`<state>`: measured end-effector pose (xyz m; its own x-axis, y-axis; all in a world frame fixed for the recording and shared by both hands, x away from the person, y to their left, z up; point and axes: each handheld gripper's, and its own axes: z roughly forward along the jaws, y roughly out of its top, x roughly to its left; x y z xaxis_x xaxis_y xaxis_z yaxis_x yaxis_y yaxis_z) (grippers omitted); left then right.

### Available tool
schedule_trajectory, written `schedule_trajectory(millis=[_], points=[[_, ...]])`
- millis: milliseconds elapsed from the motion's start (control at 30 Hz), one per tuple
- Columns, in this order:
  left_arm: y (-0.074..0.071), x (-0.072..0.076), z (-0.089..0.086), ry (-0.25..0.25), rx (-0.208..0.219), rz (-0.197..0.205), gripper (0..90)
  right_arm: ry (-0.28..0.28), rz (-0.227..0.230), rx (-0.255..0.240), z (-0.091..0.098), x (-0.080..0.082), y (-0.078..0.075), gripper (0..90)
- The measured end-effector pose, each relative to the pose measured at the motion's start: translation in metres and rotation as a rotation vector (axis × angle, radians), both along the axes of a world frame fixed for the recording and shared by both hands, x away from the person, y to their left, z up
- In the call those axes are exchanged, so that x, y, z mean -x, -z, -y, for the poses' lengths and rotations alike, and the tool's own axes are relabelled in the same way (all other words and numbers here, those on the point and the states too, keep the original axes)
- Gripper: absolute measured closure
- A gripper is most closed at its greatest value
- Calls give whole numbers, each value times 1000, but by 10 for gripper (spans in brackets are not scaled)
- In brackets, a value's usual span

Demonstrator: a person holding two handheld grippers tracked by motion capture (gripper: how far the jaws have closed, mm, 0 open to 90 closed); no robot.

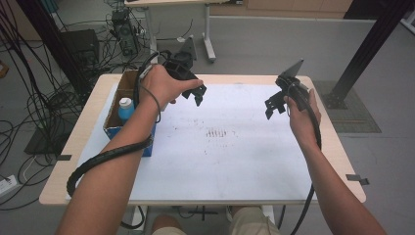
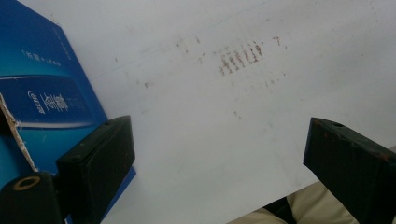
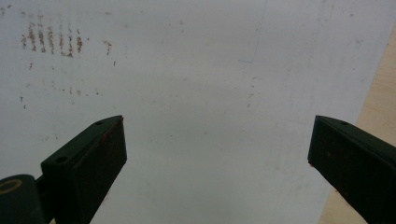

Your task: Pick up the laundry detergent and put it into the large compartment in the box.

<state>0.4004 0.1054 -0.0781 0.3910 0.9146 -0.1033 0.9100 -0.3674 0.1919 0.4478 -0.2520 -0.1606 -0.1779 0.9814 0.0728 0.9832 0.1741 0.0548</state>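
Jaws wide on both grippers; blue-capped bottle (image 1: 126,108) stands inside blue box (image 1: 117,128).

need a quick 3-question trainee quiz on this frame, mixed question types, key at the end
1. True or false: the left tongs are clamped on the blue-capped bottle.
2. Where does the bottle stand? A) in the open cardboard box at the table's left edge; B) on the white sheet at mid-table; C) between the right tongs.
3. Fill in: the reddish-brown smudges on the white sheet lie ____ the two tongs in the high view.

Key
1. False: both tongs stand open and hold nothing, above the sheet.
2. A
3. between, and a little nearer the person.
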Motion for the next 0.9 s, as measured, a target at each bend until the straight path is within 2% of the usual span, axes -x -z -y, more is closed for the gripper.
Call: schedule_trajectory(millis=[900], points=[[1, 0, -1, 0, 3, -2, 93, -3, -1, -3, -1, -1, 1, 44]])
